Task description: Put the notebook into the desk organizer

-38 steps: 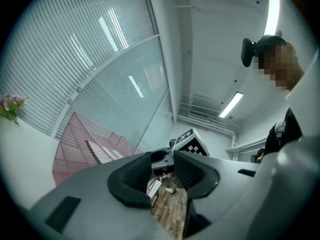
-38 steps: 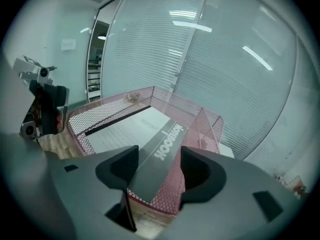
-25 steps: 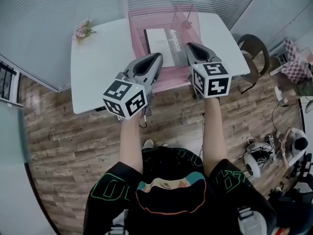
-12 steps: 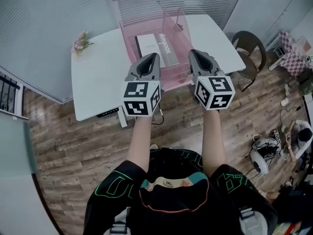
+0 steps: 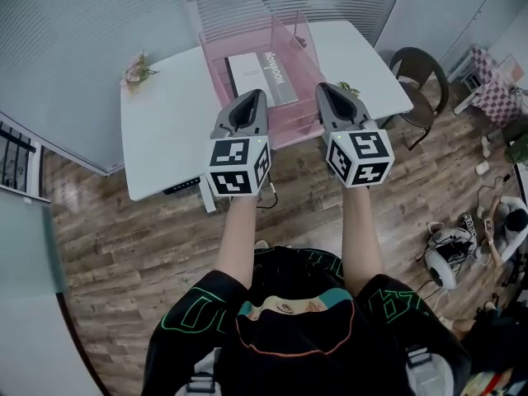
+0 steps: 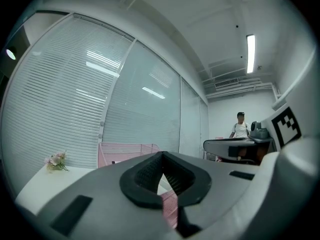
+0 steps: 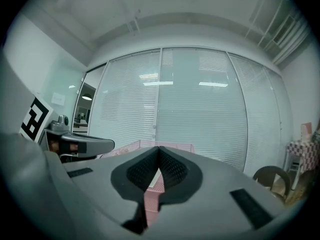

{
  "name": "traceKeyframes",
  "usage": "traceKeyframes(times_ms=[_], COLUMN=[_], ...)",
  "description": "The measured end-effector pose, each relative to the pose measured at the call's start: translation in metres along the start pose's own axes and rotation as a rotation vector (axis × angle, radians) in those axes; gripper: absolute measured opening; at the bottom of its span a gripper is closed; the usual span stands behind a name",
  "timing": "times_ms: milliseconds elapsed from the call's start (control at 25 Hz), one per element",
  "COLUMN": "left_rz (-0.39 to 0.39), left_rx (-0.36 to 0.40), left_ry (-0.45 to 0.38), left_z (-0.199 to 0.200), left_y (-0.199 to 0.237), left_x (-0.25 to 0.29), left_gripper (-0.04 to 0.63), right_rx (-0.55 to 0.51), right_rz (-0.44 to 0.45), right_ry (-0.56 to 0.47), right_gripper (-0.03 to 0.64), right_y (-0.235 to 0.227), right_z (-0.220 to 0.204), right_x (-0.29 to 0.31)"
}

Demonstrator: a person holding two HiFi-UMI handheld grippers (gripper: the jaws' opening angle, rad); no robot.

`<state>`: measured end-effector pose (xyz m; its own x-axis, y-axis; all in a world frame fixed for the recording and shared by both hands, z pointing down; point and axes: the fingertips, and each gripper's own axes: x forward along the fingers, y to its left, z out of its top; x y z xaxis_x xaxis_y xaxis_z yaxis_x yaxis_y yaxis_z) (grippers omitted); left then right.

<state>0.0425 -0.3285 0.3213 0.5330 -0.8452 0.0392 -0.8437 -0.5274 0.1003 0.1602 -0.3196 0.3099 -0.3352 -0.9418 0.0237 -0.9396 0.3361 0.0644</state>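
I am holding the left tongs [image 5: 252,97] and the right tongs [image 5: 325,89] side by side above the near part of the white tabletop [image 5: 165,130]. Both are pressed fully together and gripping nothing. The notebook [image 5: 262,77] is lying flat inside the pink desk organizer [image 5: 213,68], just beyond the two tips and between their lines. A small bunch of flowers [image 5: 136,67] is sitting at the tabletop's far left corner, well apart from the organizer.

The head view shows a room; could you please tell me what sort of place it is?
Probably an office: glass partition walls with blinds, a white desk holding a pink desk organizer, and a chair beside it.
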Motion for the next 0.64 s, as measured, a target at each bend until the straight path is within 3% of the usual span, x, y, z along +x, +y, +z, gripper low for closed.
traceKeyframes(times_ms=[640], left_rz=[-0.018], left_rx=[-0.009], left_ry=[-0.023], left_z=[0.001], left_y=[0.000], left_x=[-0.008], left_gripper=[-0.005], right_rx=[-0.056], right_rz=[0.050], right_ry=[-0.042], right_gripper=[0.003], right_y=[0.021], right_z=[0.009], right_x=[0.009])
